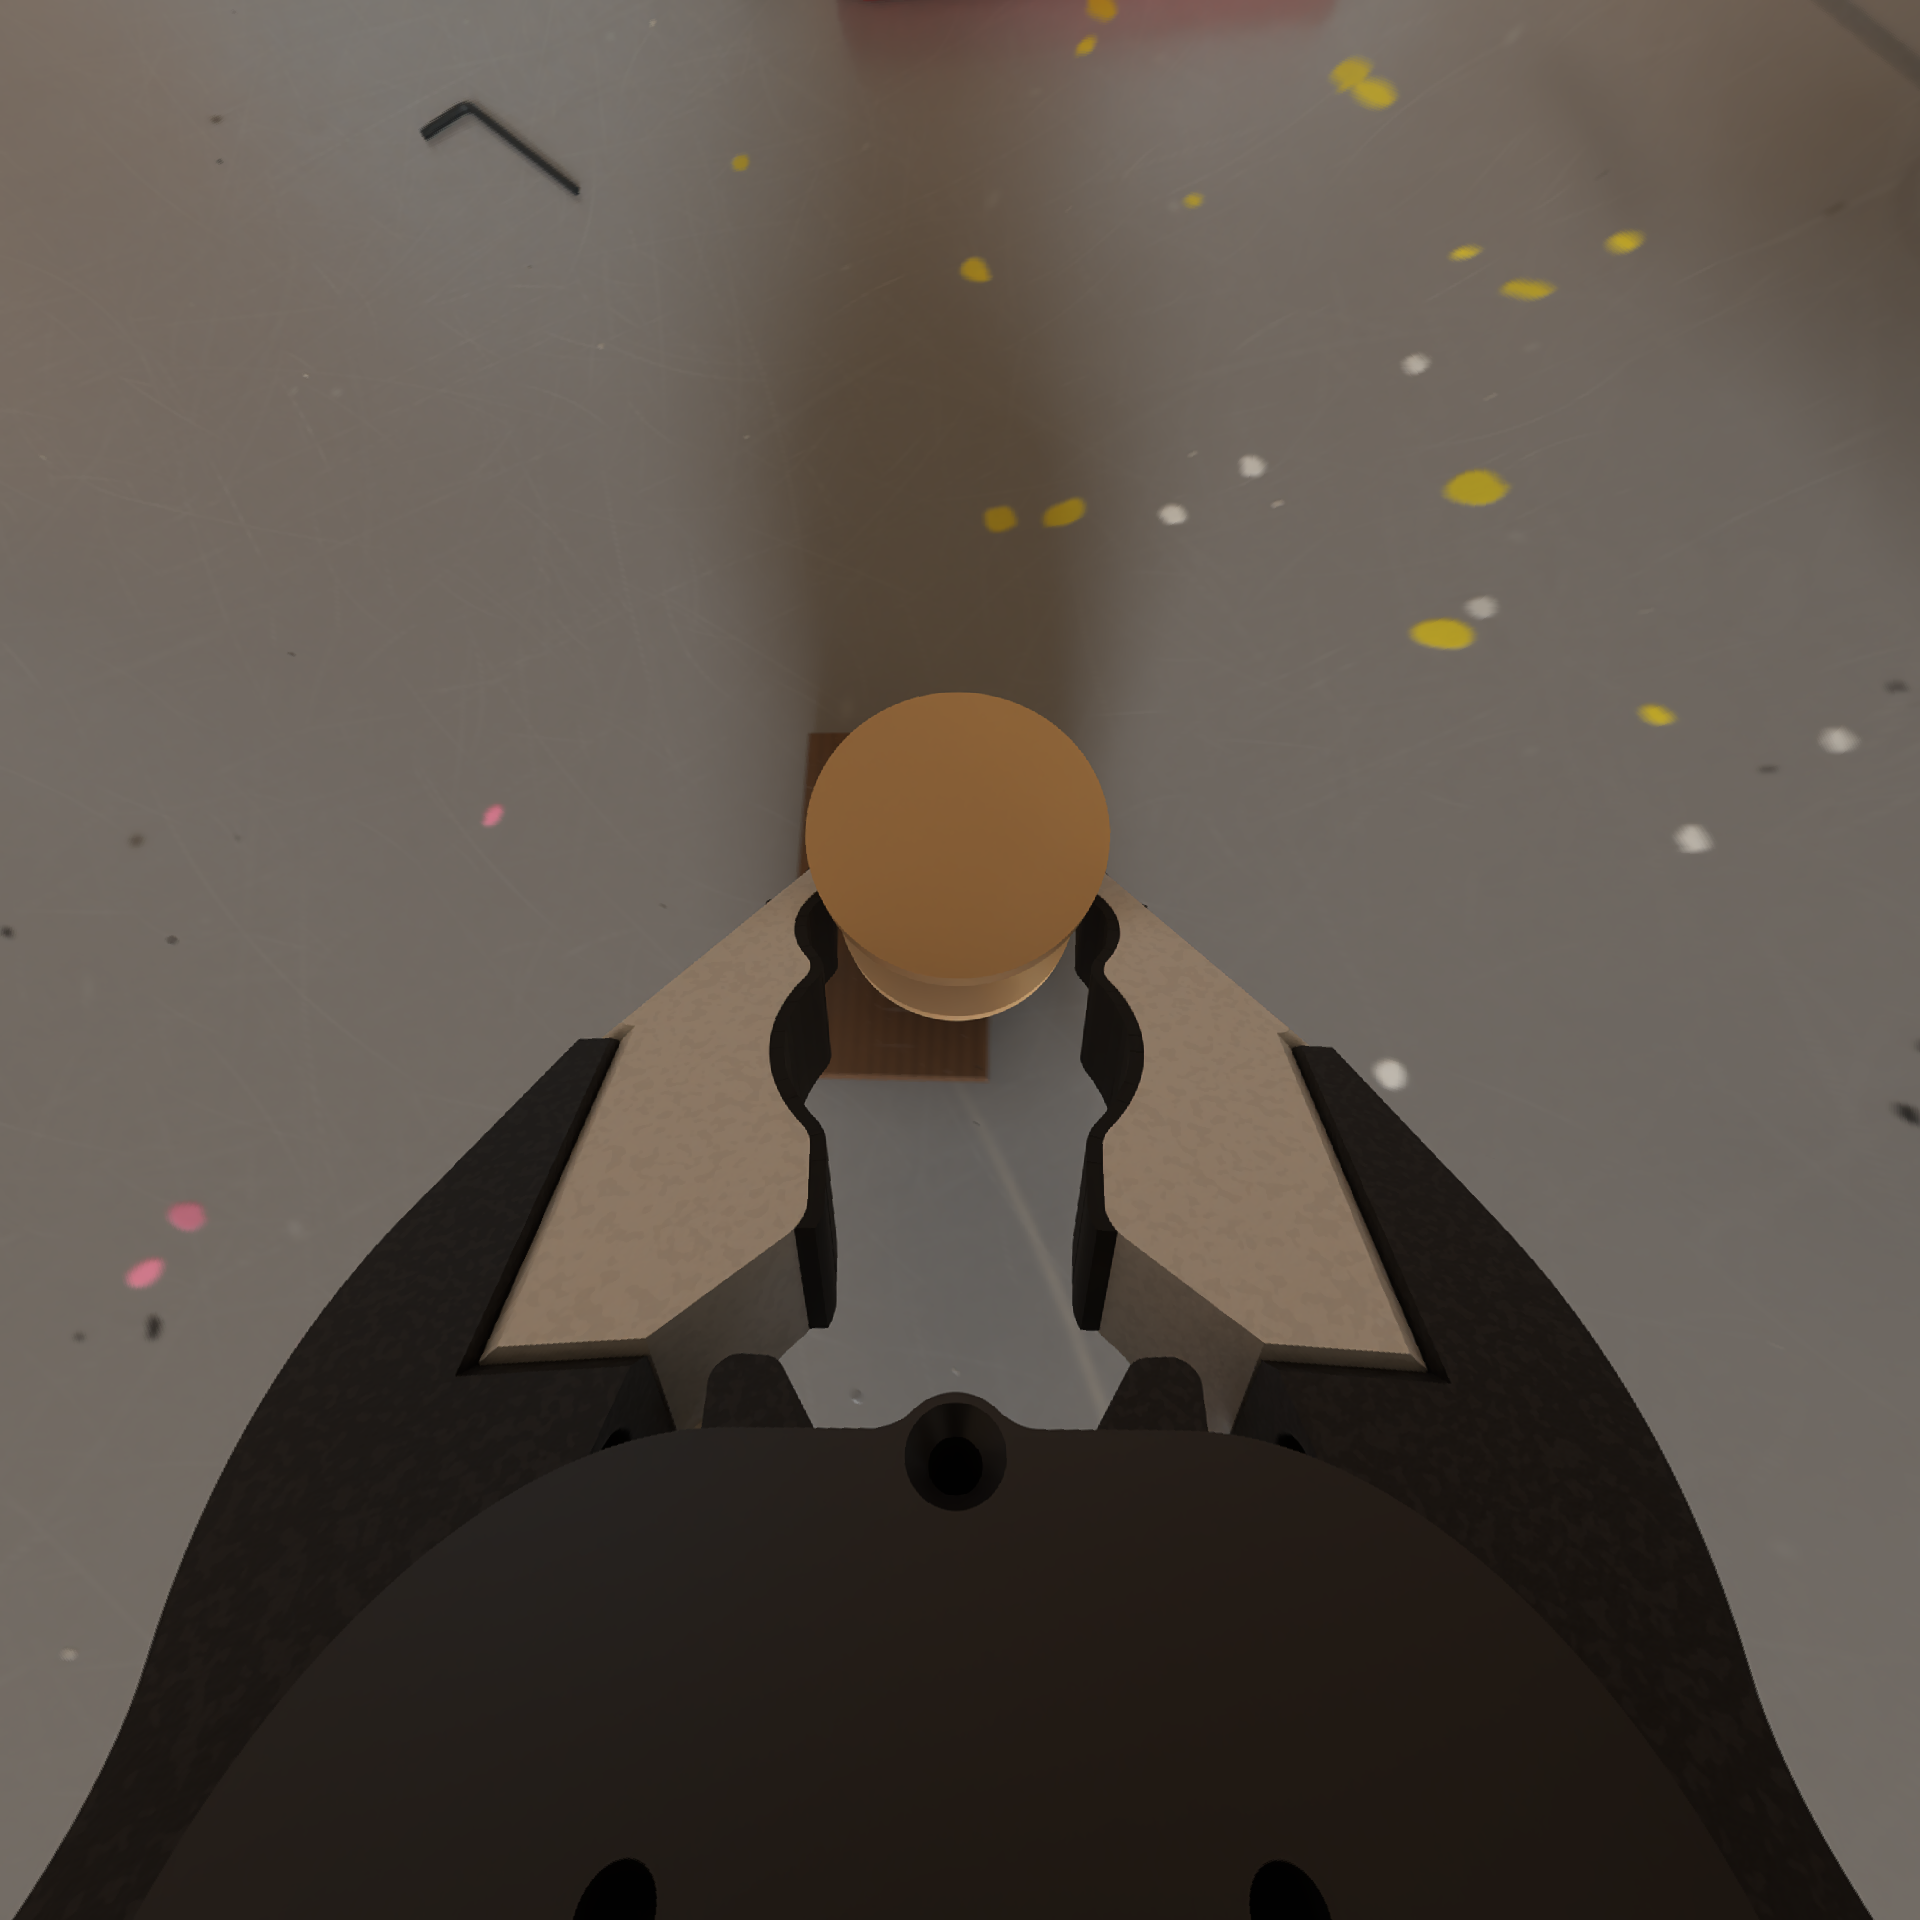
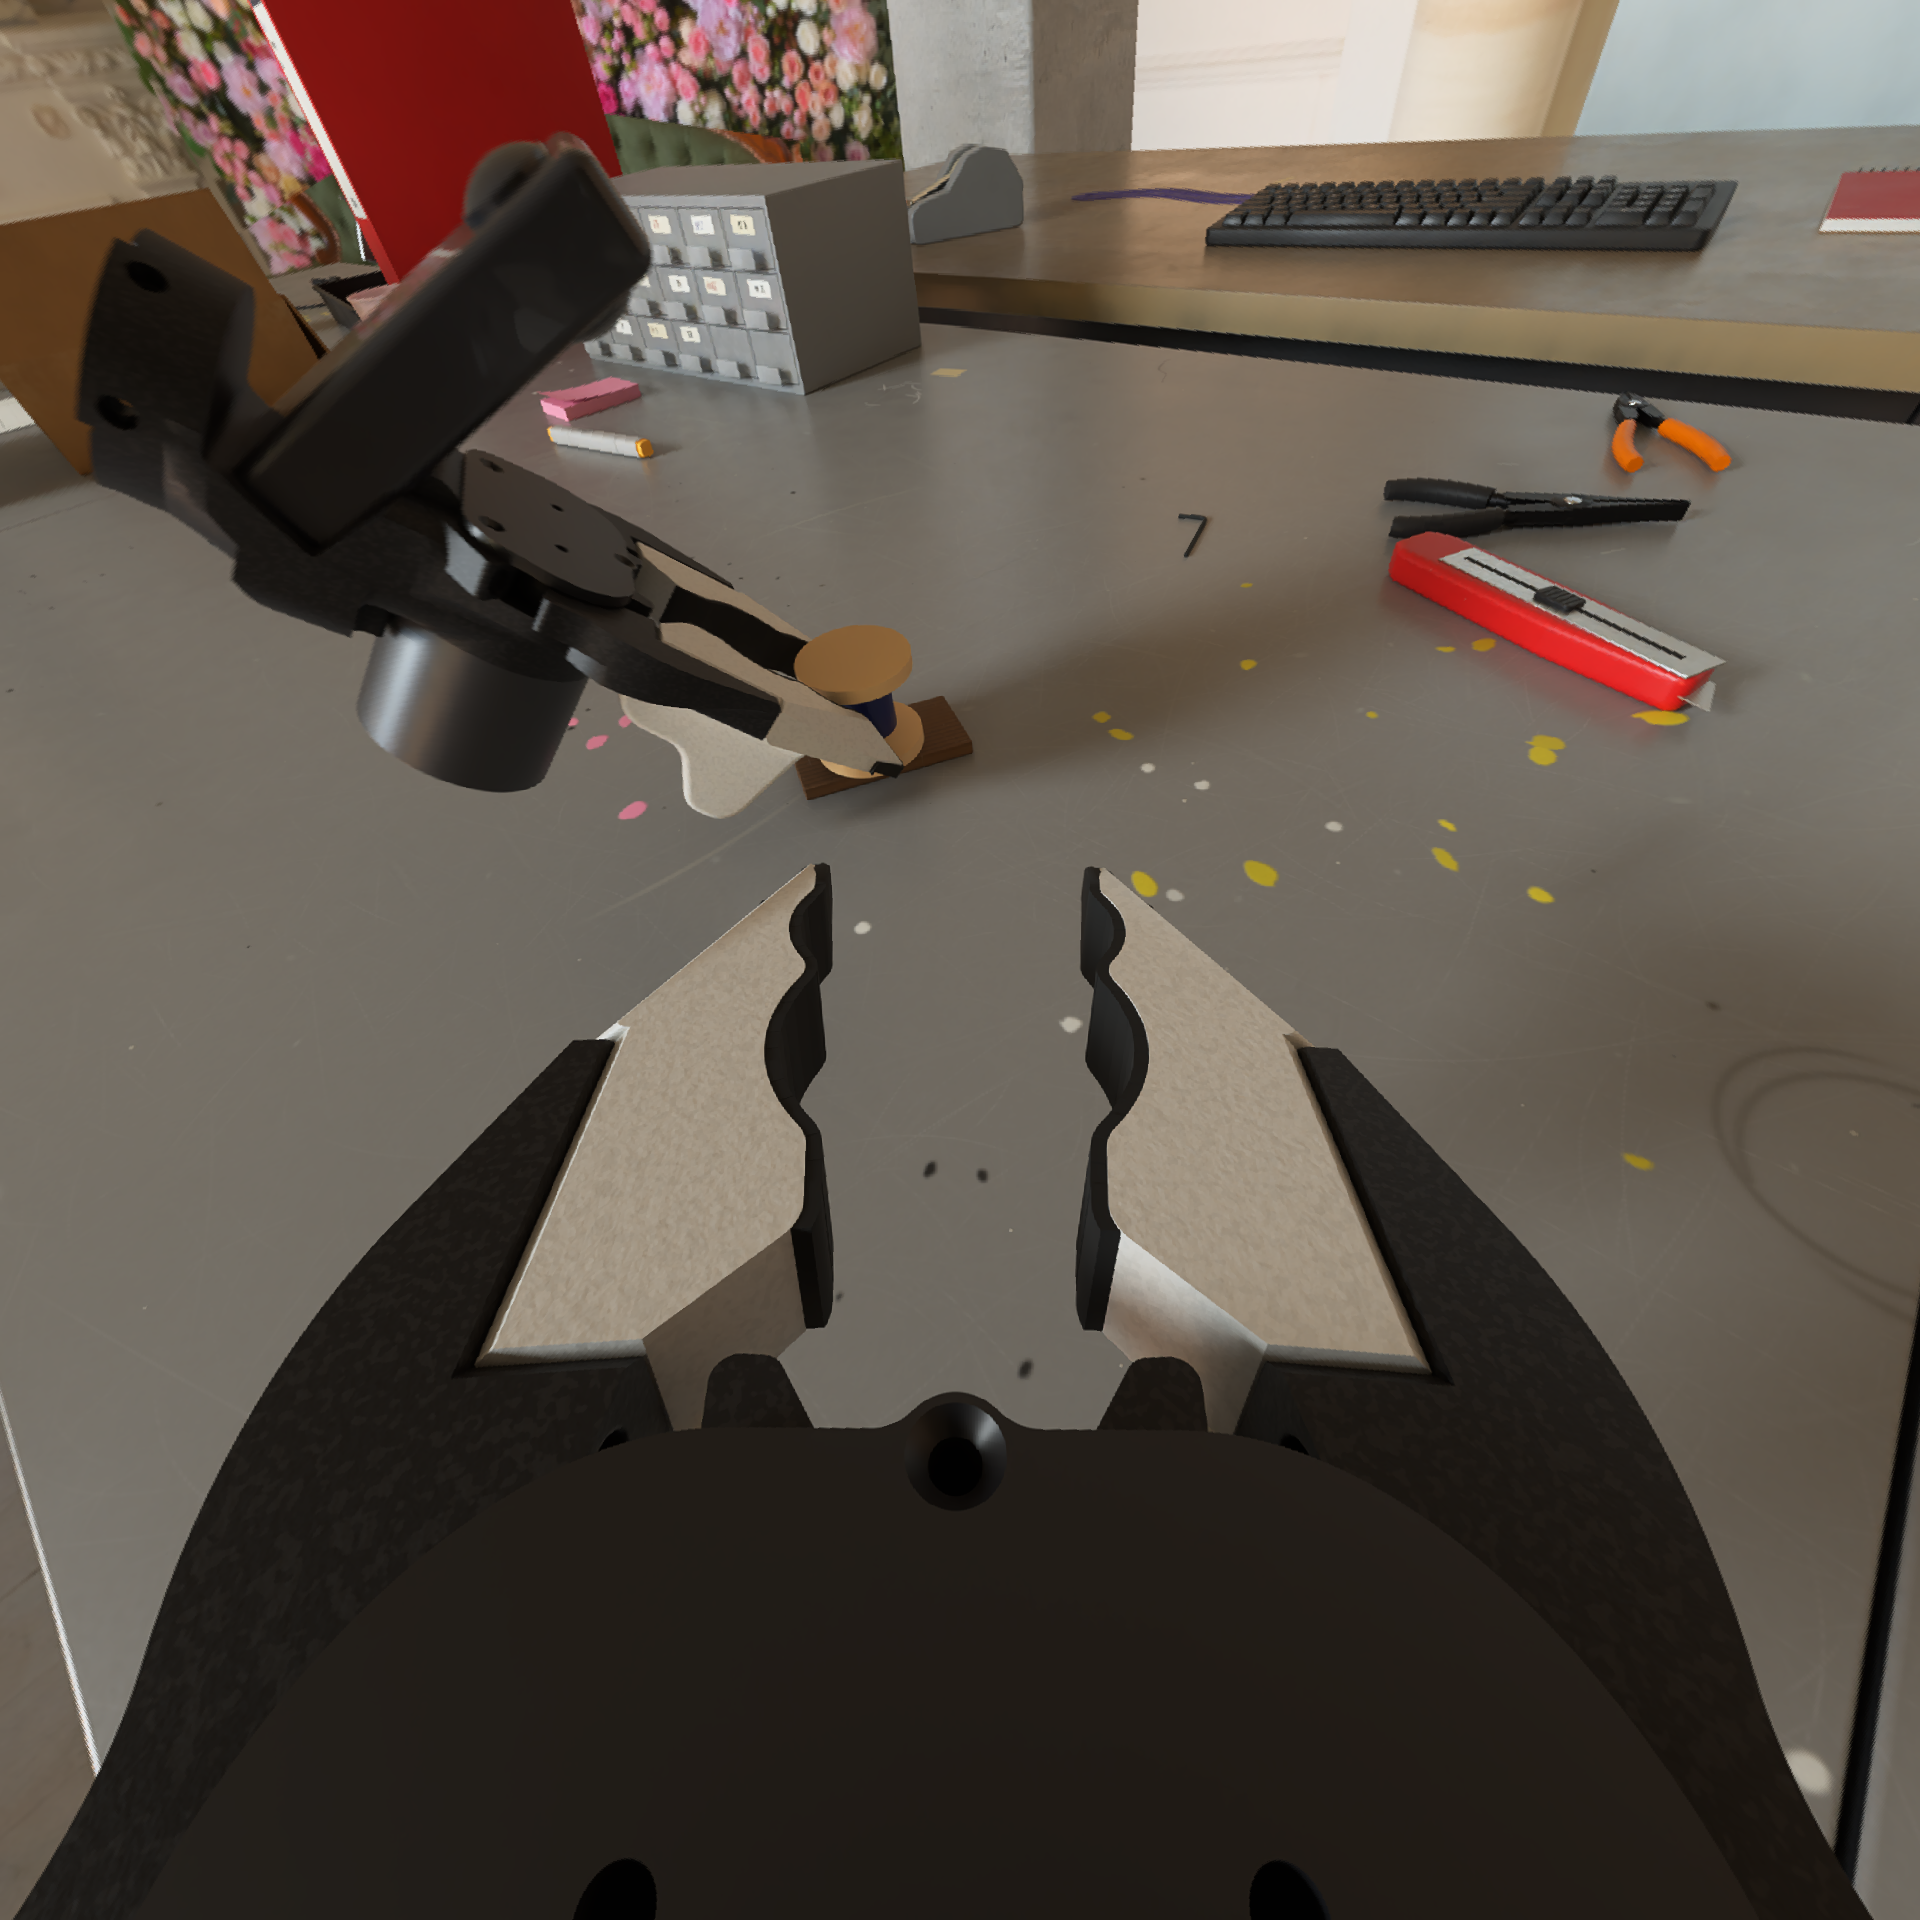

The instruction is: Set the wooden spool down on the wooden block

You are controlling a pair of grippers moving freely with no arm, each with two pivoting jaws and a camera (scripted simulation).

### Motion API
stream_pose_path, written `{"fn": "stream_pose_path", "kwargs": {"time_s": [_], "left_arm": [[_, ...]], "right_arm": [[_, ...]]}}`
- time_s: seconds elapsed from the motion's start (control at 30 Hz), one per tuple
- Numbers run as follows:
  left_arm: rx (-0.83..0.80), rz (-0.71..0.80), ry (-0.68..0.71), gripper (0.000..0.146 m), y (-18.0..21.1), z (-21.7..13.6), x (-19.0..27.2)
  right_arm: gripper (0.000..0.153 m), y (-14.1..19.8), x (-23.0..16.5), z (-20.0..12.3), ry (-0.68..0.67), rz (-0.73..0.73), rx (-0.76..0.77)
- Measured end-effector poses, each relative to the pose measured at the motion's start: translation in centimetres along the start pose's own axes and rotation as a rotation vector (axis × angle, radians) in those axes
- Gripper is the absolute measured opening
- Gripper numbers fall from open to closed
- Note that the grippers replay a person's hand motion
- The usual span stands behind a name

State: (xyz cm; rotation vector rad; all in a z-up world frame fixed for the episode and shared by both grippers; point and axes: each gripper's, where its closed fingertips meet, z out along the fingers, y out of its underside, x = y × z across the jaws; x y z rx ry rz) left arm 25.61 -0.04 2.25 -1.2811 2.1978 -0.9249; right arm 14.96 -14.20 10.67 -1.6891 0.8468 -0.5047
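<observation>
The left gripper [image 1: 956, 935], a black two-finger tool with beige finger plates and dark wavy pads, was closed on the round, tan wooden spool [image 1: 956, 831], gripping its narrow waist below the top flange; the same gripper [image 2: 842, 717] appeared in the right wrist view angled downward from the left. The spool [image 2: 854, 657] stood upright with its lower flange on or just above the flat, dark-brown rectangular wooden block [image 2: 940, 727]; contact could not be confirmed. The block [image 1: 904, 1049] lay on the grey, paint-flecked counter [image 1: 312, 623], in its middle region, well away from every edge. The right gripper [image 2: 956, 904], of the same build, hung with its jaws spread apart and nothing between them, nearer the front edge of the counter [image 2: 1351, 1039] than the block. Beyond the block lay a small black L-shaped hex key [image 2: 1195, 533]. Towards the right edge rested a red utility knife [image 2: 1548, 618], black long-nosed pliers [image 2: 1527, 509] and small orange-handled cutters [image 2: 1668, 434]. Near the far-left corner stood a grey multi-drawer cabinet [image 2: 831, 260], with a pink rectangular eraser [image 2: 590, 397] and a white marker with an orange tip [image 2: 600, 443] before it.
</observation>
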Motion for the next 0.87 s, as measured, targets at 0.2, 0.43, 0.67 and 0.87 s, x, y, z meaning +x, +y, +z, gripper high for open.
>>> {"fn": "stream_pose_path", "kwargs": {"time_s": [0.2,0.43,0.67,0.87], "left_arm": [[-0.010,0.036,-0.023,0.046,0.0,0.8,-1.4],[0.119,0.026,0.040,0.074,-2.2,-3.4,-0.2],[0.242,-0.046,-0.076,0.073,0.3,-10.1,-0.2],[0.217,-0.046,0.086,0.020,1.9,-7.2,4.7]], "right_arm": [[0.048,0.1,0.5,0.0,0.002,0.014,0.004],[0.048,0.4,0.4,0.1,-0.004,0.017,-0.004],[0.048,0.6,0.5,0.2,-0.003,0.024,-0.007],[0.048,0.7,0.2,0.2,-0.001,0.011,-0.014]]}}
